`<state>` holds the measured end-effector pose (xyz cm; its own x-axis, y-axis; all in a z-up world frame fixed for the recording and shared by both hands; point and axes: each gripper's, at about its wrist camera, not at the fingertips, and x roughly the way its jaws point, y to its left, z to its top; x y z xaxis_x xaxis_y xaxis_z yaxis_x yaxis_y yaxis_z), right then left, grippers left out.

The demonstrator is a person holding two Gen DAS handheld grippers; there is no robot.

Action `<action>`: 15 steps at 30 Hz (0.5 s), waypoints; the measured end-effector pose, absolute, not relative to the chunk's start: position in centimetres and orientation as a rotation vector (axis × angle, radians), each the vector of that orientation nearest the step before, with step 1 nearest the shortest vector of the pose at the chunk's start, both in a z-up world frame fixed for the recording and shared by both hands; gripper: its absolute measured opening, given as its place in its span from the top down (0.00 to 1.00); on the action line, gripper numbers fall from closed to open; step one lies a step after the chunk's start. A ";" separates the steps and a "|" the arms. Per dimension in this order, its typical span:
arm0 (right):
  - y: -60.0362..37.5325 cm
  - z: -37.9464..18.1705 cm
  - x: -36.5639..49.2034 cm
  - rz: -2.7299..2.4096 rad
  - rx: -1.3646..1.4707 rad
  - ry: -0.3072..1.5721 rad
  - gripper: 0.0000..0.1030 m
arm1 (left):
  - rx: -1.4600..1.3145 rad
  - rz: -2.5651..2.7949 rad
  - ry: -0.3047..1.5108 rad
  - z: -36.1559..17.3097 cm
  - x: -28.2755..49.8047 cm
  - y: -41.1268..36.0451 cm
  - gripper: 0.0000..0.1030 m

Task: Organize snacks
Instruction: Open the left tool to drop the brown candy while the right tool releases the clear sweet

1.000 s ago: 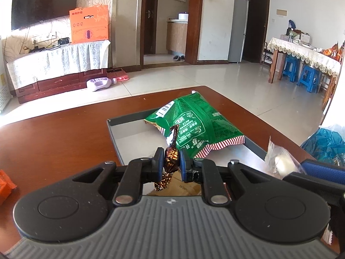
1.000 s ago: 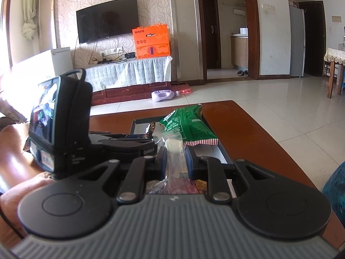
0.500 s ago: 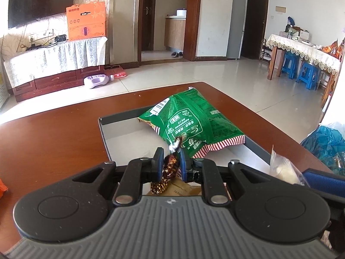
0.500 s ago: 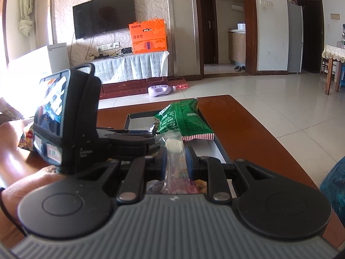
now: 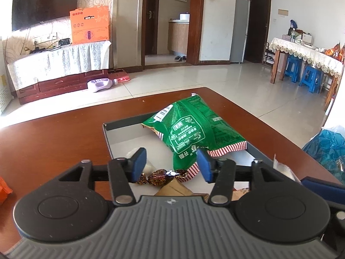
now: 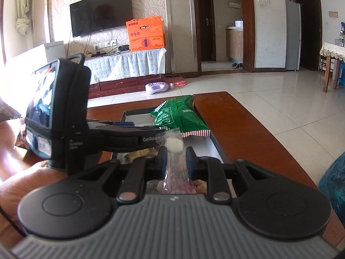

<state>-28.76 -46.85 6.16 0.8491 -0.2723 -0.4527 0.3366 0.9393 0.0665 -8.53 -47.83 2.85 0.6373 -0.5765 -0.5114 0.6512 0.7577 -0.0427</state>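
The left gripper (image 5: 170,165) is opening, its jaws apart, leaving the brown candy (image 5: 160,176) lying in the tray (image 5: 120,124). The right gripper (image 6: 175,158) is clamping a clear packet (image 6: 173,151) over the tray's near edge; releasing there is risking it dropping outside.

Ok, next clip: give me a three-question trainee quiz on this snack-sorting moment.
1. True or false: the left gripper is clamped on the brown-wrapped candy.
2. What does the right gripper hold? A) green snack bag B) clear packet with a white sweet C) nothing
3. Fill in: the green snack bag lies partly in the grey ____.

Key: 1 false, its jaws have just been opening and the candy lies loose in the tray; 2 B; 3 tray.
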 end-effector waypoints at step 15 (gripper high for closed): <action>-47.3 5.6 -28.3 -0.314 0.152 0.475 0.79 | 0.118 -0.706 0.499 4.0 -8.9 -46.8 0.33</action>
<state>-28.27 -47.32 5.56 0.8427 -0.2611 -0.4708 0.3312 0.9409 0.0711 -8.95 -46.82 3.96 0.6492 -0.5923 -0.4772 0.6475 0.7595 -0.0619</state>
